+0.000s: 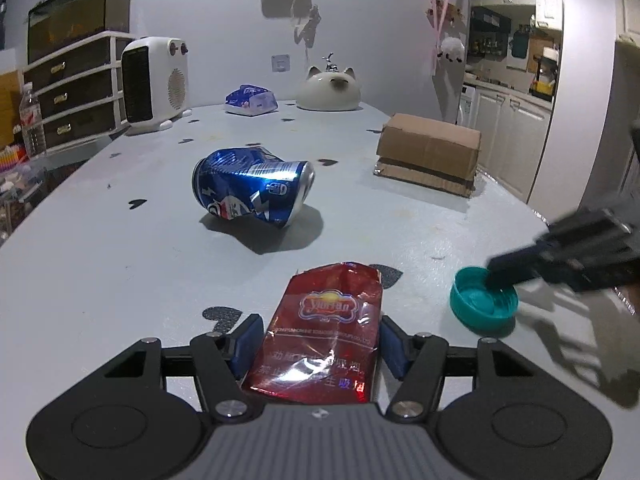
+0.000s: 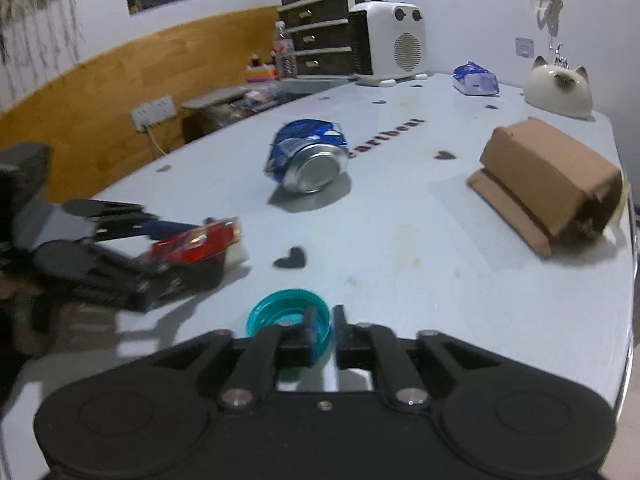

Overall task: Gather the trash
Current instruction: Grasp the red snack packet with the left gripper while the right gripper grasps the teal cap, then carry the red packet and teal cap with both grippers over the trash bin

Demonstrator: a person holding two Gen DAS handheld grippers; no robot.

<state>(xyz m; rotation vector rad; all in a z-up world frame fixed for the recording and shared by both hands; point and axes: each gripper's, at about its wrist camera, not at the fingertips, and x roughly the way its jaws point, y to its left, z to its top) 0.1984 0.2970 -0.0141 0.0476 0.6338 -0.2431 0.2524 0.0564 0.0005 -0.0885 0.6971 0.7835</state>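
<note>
Left wrist view, nearest: left gripper held low and level over the table, blue pads pressed on either side of the red cigarette pack, torn top end pointing forward past the fingertips

Right wrist view, nearest: right gripper tilted down to the tabletop, fingers close together on the rim of the teal bottle cap, one finger inside the cup, the other just outside the wall; cap lying open side up, touching the table

Off to the right in the left view: same cap with a dark fingertip dipped into it

Farther on, mid-table: crushed blue can on its side, apart from both grippers

Right of it: brown cardboard box

Far edge: white fan heater, blue tissue pack, cat-shaped white ornament
</note>
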